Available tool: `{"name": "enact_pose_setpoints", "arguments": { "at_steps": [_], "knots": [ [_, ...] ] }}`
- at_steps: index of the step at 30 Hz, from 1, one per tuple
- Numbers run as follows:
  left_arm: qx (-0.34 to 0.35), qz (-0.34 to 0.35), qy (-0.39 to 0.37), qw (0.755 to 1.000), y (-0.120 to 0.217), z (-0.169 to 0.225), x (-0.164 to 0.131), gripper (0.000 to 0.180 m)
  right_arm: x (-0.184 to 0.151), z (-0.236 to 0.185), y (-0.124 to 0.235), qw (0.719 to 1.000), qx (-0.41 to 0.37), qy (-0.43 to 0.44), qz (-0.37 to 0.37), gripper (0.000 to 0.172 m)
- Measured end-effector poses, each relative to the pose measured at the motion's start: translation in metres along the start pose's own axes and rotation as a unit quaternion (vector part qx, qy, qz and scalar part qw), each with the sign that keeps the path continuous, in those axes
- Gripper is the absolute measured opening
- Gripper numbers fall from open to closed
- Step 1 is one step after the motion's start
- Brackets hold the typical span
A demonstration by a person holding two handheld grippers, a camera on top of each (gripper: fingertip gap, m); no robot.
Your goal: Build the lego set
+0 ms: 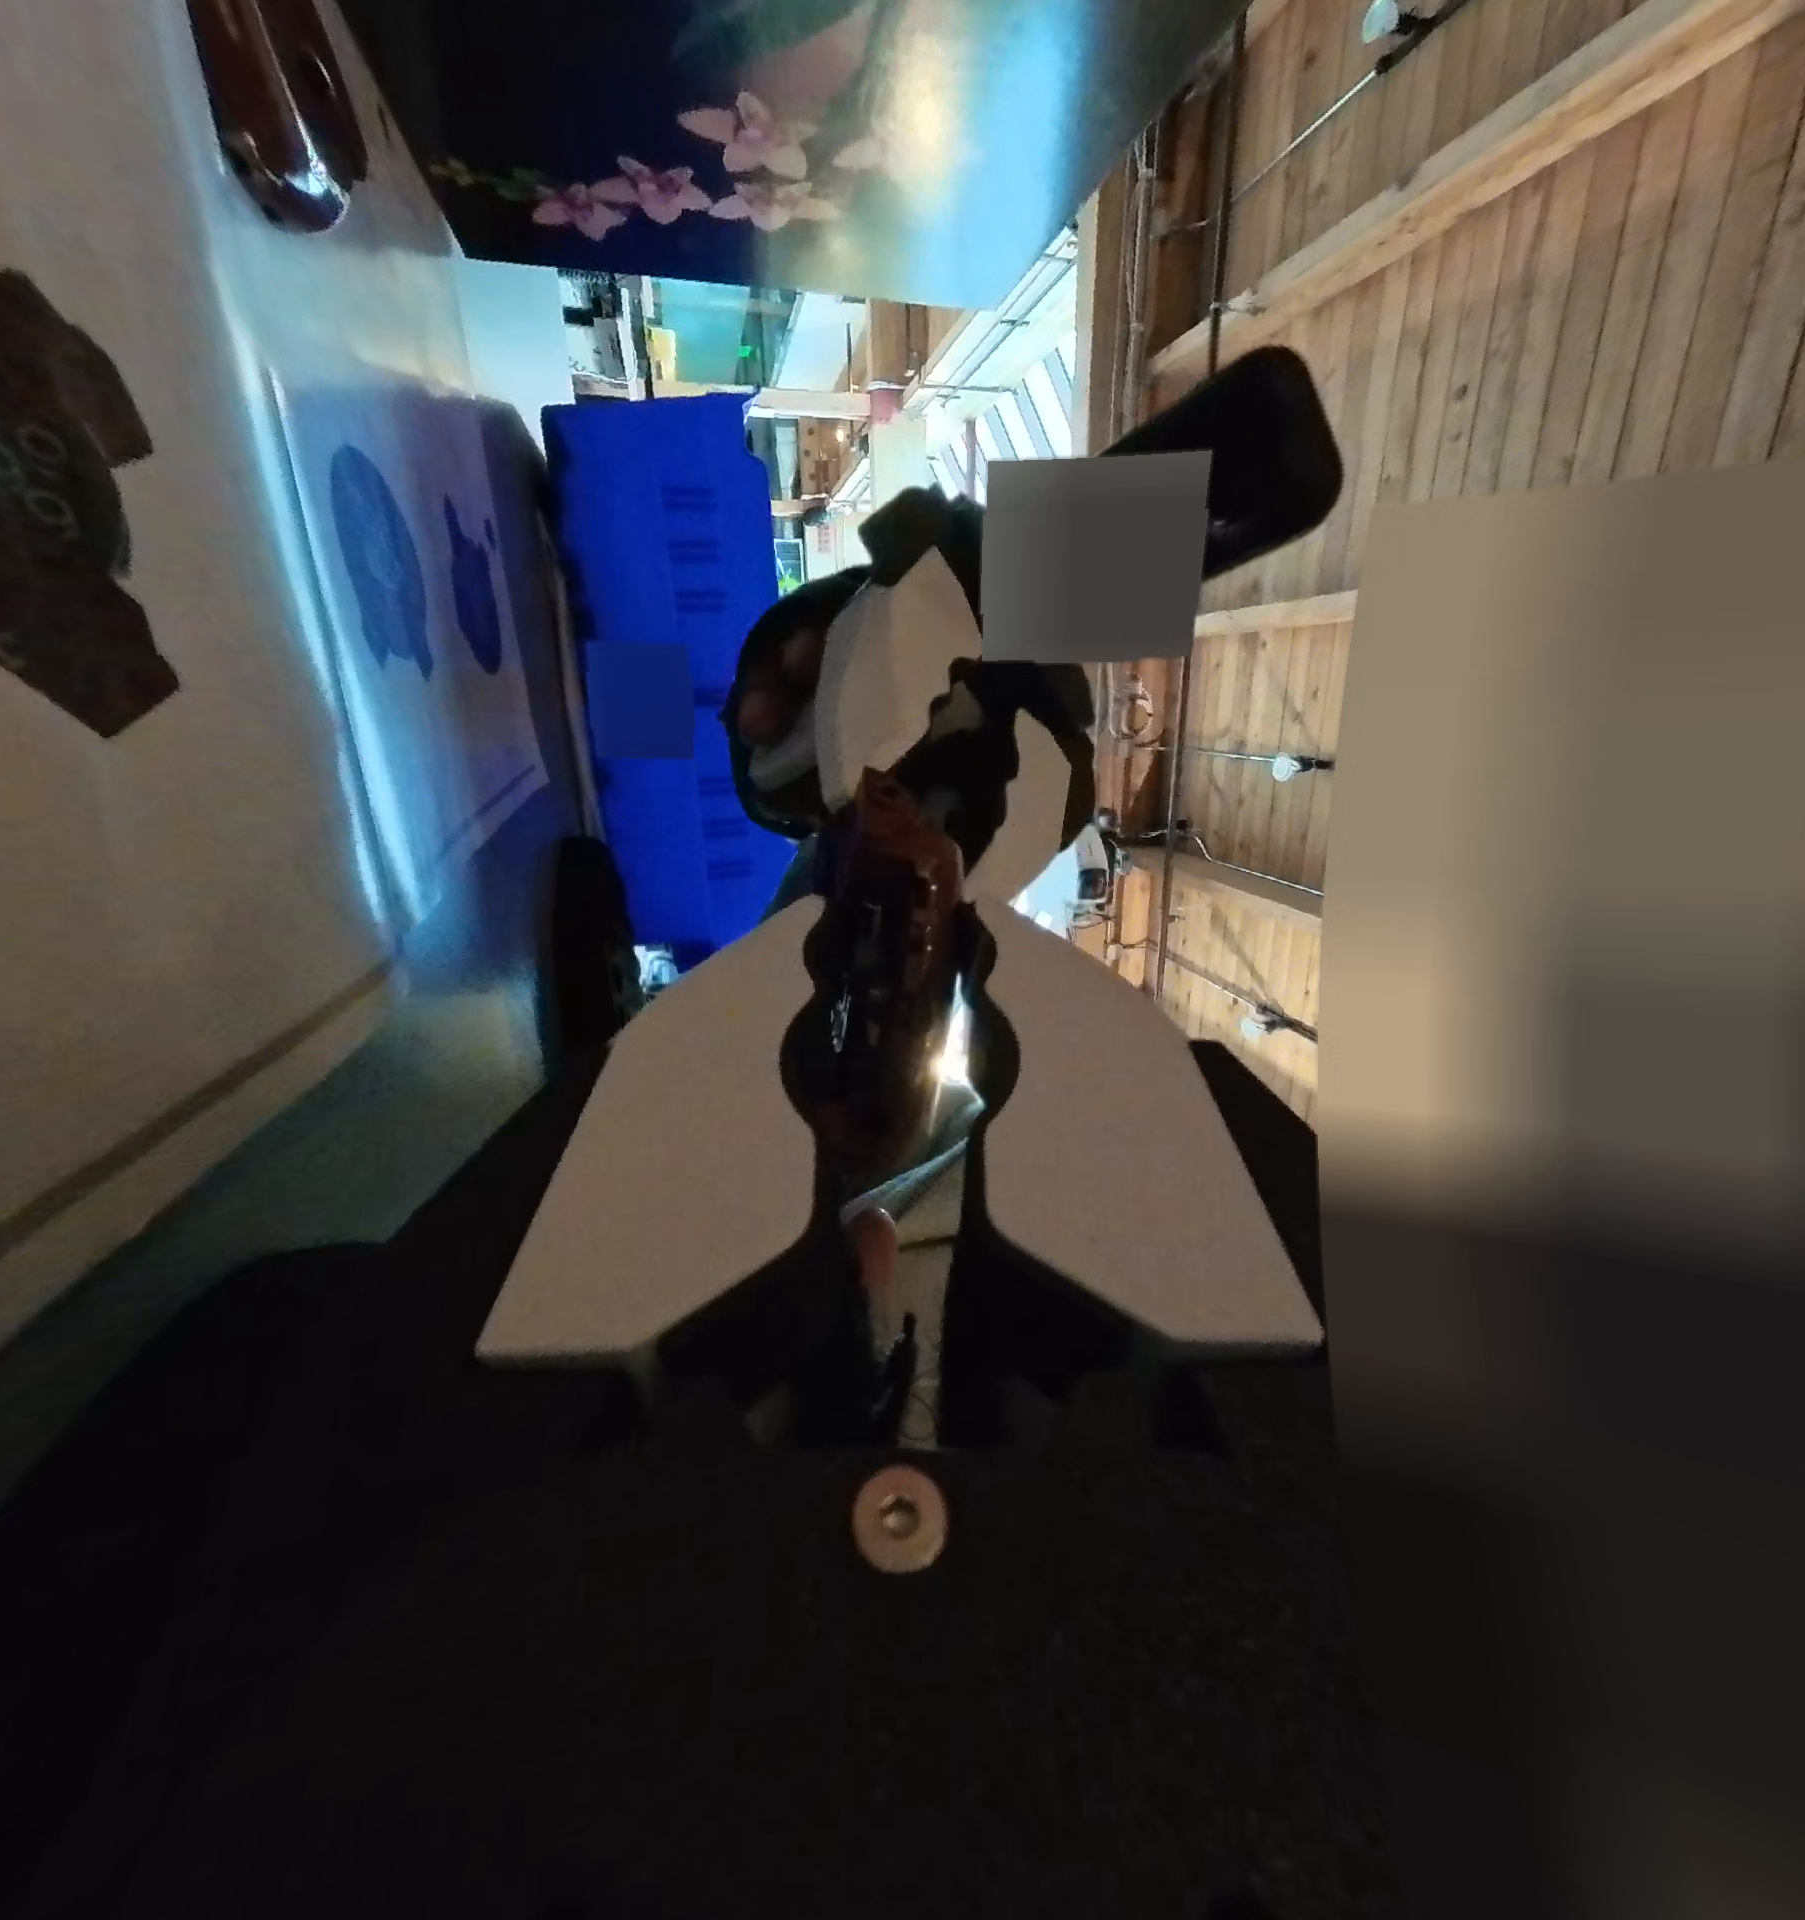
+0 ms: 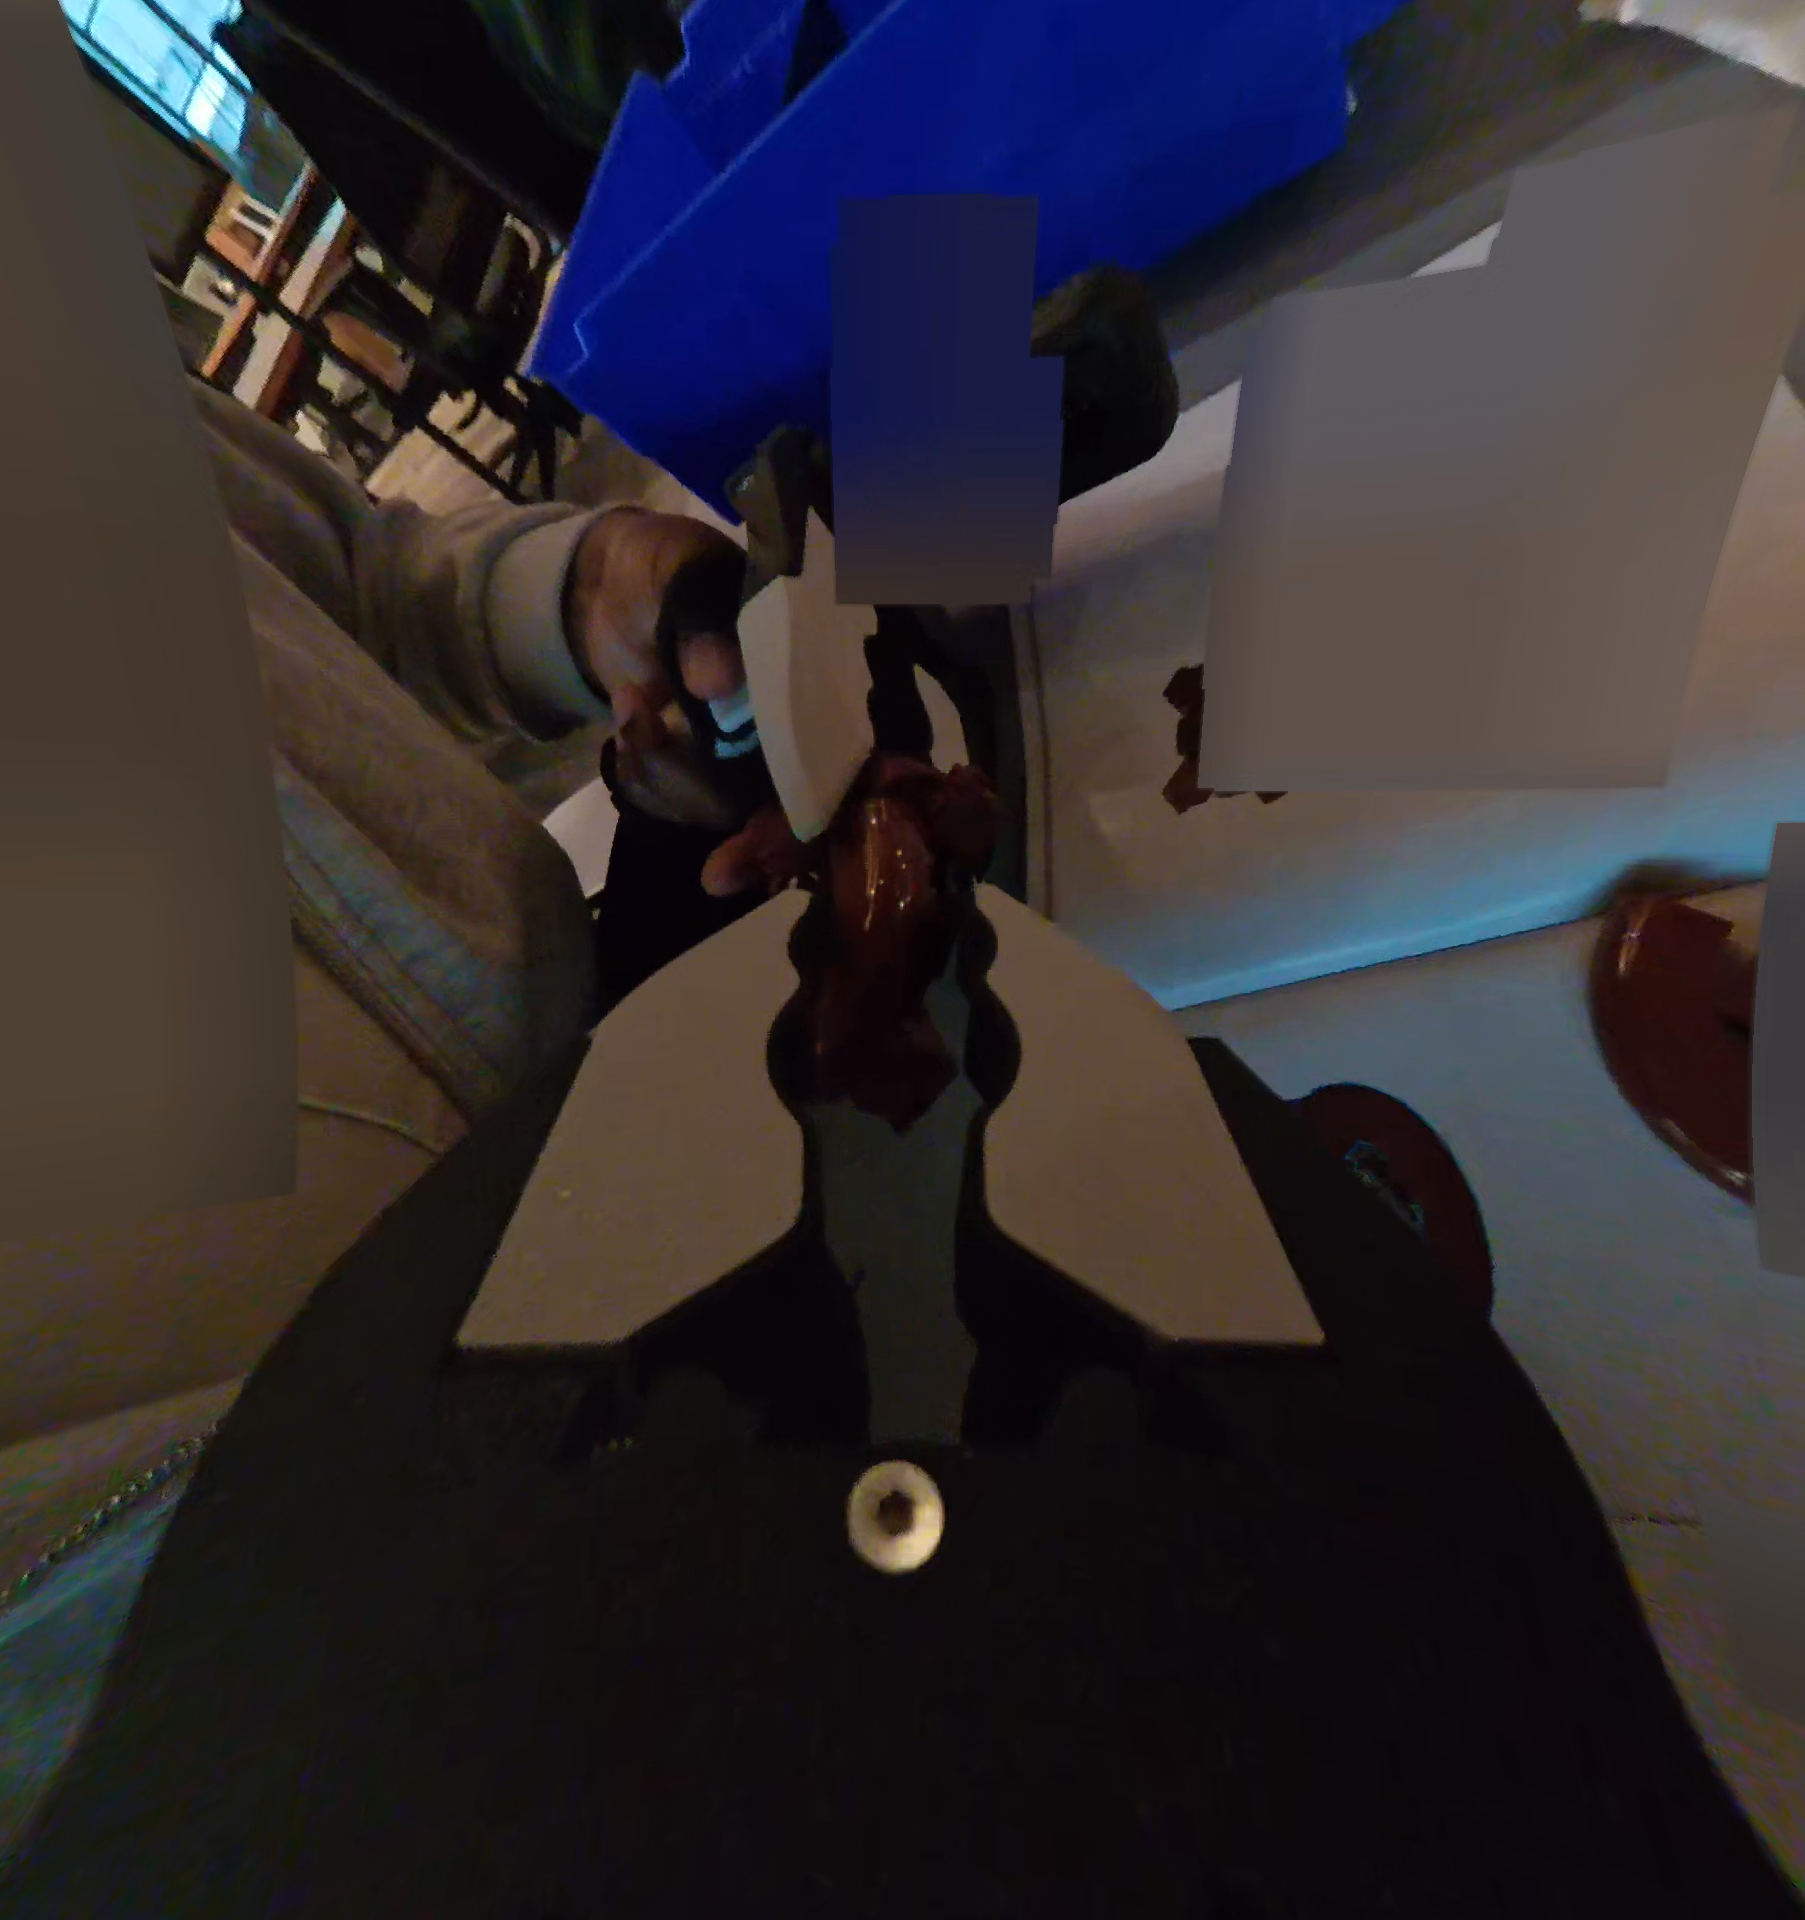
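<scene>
Holding one glossy brown piece (image 1: 877,997) between both tools, you have it lifted clear of the white table (image 2: 1397,935), not resting on anything.

Your left tool (image 1: 898,920) is clamped on the near end of the piece. Its two white fingers sit close together and the dark pads press the crinkled brown material from both sides. A bright silvery glint shows along one edge of the piece.

Your right tool (image 2: 887,904) is clamped on the same piece (image 2: 867,997) from the opposite end. The brown material fills the narrow gap between its pads. The two tools point at each other, tip almost to tip, with only a short length of the piece between them.

From the right wrist view, your left hand (image 2: 638,644) in a grey sleeve (image 2: 410,582) grips the left tool's handle just behind the piece.

On the table beyond the tools lies a ragged brown scrap (image 2: 1184,727), partly hidden by a blurred patch. Two round brown dishes sit beside your right tool, one close to it (image 2: 1397,1174) and one farther out (image 2: 1667,1018).

A blue bin (image 2: 732,260) stands at the table's far edge, behind the tools. Wooden boards (image 1: 1500,312) fill one side of the left wrist view, which is turned sideways.
</scene>
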State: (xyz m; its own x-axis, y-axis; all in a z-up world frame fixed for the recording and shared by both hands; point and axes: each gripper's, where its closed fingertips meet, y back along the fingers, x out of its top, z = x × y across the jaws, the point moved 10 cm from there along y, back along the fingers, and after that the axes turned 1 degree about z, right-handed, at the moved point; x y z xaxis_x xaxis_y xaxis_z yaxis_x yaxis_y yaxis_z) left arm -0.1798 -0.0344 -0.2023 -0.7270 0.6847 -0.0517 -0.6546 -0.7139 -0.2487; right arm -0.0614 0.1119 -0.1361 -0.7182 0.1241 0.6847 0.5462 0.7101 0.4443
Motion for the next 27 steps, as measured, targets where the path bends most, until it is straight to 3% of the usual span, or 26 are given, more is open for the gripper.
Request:
{"name": "enact_pose_setpoints", "arguments": {
  "at_steps": [14,27],
  "knots": [
    [-0.004,-0.002,-0.009,1.000,-0.0004,0.0001,0.0002,0.021,-0.0084,0.0022,0.0011,0.998,0.009,-0.017,0.066,0.019],
    [-0.006,-0.003,-0.005,1.000,-0.0003,-0.0008,0.0009,0.021,-0.0025,-0.0043,0.0040,0.997,-0.010,0.007,0.081,0.009]
  ]
}}
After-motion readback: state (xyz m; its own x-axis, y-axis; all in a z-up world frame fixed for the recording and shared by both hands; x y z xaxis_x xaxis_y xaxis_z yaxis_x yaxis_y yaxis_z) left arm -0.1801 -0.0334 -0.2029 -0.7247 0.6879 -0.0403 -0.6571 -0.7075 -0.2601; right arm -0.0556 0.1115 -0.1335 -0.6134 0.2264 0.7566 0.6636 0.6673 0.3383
